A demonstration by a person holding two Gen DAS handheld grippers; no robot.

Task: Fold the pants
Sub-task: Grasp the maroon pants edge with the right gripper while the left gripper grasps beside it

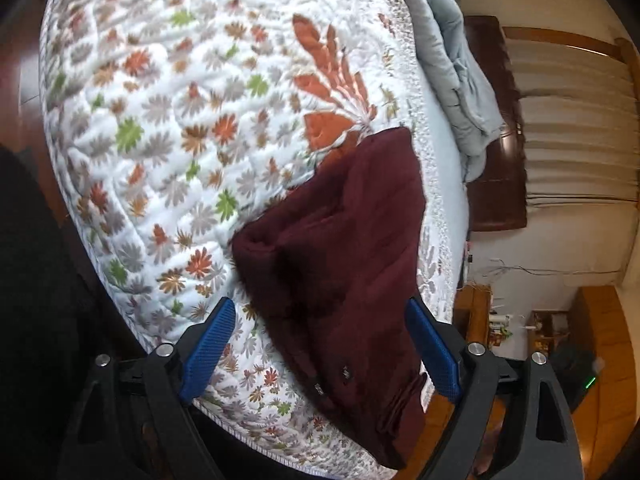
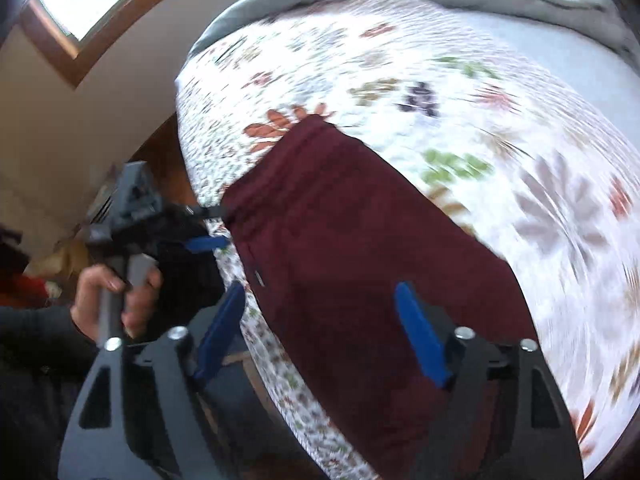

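blurred: quilt | cut off: pants lower end

The left gripper fills the lower frame of its own view, blue pads spread wide with nothing pinched. The right gripper also gapes, empty. At left of the right view, a bare hand grips the left gripper's handle

No readable text or labels (right view blurred).
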